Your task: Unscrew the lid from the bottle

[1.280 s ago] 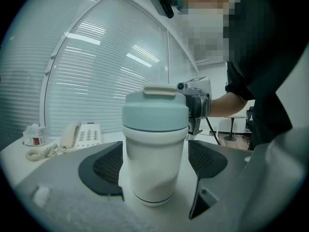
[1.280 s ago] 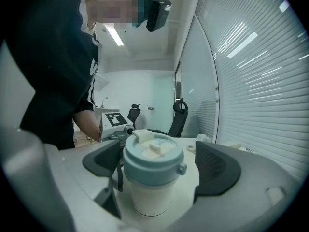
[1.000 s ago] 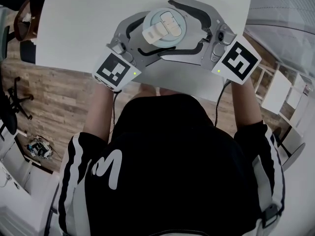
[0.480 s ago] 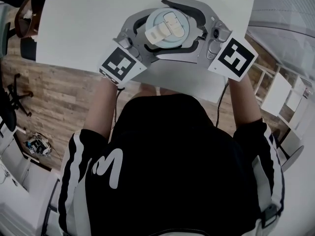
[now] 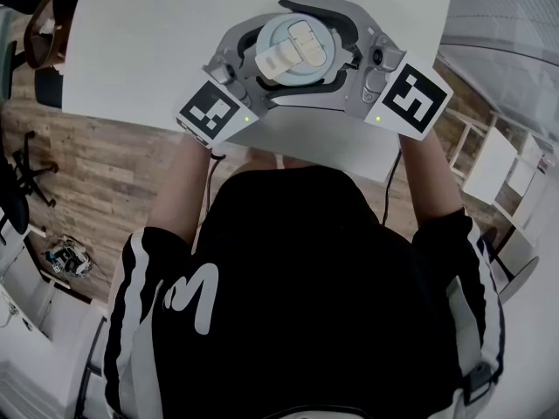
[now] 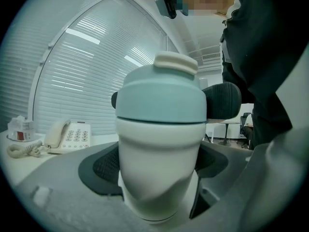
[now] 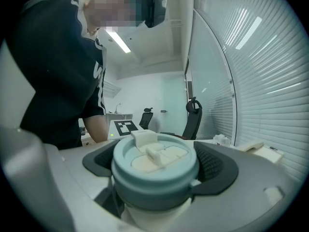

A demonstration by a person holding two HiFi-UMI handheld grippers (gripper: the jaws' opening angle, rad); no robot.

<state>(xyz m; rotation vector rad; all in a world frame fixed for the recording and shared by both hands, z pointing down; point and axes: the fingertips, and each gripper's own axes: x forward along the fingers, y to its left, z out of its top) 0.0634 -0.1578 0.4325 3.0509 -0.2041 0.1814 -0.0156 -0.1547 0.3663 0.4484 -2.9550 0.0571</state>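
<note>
Plastic is my guess for the squat white bottle (image 6: 157, 149) with its pale blue-green screw lid (image 7: 153, 179). It stands upright with the white table (image 5: 131, 51) under it. It looks light, stiff and rather smooth, so I would expect it to spin in a loose hold rather than crack, though nothing shows what, if anything, is inside. The body draws in a little below the lid, which seems a sensible place to clamp. That is where the left gripper (image 6: 158, 164) has it, with dark ribbed pads pressed to either side of the white wall. The right gripper (image 7: 157, 162) sits higher on the bottle, its jaws closed on the lid's band. One pad is at each side, and both are clear of the raised white flip tab (image 7: 144, 138) on top. To my eye that split is right: body held fast, lid turned. The tab is best left alone, since it looks like the one part that could pop open or snap. The lid sits flush on the bottle with no gap I can make out, so I judge the unscrewing barely begun, if at all. Beyond the bottle on one side lies a cream desk telephone (image 6: 67, 137), and well beyond it on the other stands a black office chair (image 7: 193, 117).
</note>
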